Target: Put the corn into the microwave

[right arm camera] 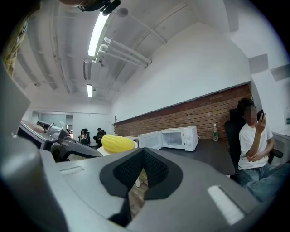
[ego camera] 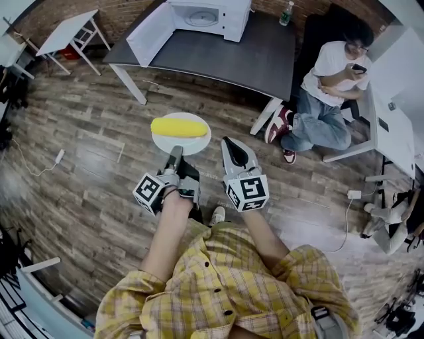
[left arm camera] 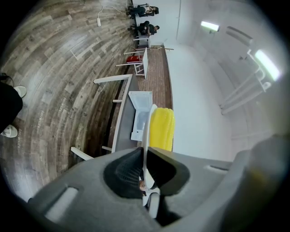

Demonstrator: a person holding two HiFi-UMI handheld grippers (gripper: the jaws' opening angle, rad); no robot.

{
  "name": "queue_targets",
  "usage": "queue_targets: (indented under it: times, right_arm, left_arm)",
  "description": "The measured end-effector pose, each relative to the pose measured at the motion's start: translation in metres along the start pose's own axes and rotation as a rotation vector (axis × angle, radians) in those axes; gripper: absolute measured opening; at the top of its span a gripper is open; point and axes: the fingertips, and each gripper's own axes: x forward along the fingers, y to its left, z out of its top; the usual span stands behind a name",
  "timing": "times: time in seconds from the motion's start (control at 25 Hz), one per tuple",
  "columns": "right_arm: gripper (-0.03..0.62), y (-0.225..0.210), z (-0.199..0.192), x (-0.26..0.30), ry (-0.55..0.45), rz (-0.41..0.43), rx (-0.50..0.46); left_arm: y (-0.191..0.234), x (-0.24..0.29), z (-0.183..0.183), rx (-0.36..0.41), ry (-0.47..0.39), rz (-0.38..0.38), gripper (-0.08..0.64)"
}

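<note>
A yellow corn cob [ego camera: 179,127] lies on a small white plate [ego camera: 199,144] that is carried above the wooden floor. My left gripper [ego camera: 175,151] is shut on the plate's near rim. In the left gripper view the plate's edge [left arm camera: 147,131] runs between the jaws [left arm camera: 146,152], with the corn [left arm camera: 162,129] just past them. My right gripper [ego camera: 228,141] hovers beside the plate on the right, shut and empty. A white microwave [ego camera: 205,16] stands on the dark table [ego camera: 225,59] ahead with its door [ego camera: 149,33] swung open. The right gripper view shows the corn [right arm camera: 118,143] and the microwave [right arm camera: 176,138].
A person [ego camera: 331,86] sits on the floor to the right of the table, holding a phone. A bottle [ego camera: 285,13] stands at the table's far right corner. A small white table [ego camera: 66,30] is at far left. Cables and a white desk [ego camera: 397,86] lie at right.
</note>
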Motion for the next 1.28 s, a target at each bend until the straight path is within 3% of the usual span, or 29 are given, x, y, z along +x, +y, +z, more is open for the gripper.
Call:
queue_targets:
  times: [0.36, 0.68, 1.04, 1.28]
  right_arm:
    - [0.003, -0.026, -0.005, 0.021, 0.013, 0.021, 0.006]
    - [0.003, -0.058, -0.001, 0.083, 0.018, 0.006, 0.003]
    - [0.003, -0.090, 0.026, 0.194, 0.010, -0.030, 0.007]
    - [0.003, -0.109, 0.054, 0.271, -0.007, -0.090, 0.013]
  left_arm:
    - [0.007, 0.033, -0.005, -0.007, -0.014, 0.009, 0.020]
    - [0.006, 0.100, 0.015, -0.029, 0.004, 0.031, 0.020]
    - [-0.027, 0.212, 0.069, -0.002, 0.065, 0.020, 0.020]
    - [-0.048, 0.283, 0.115, 0.053, 0.115, 0.056, 0.020]
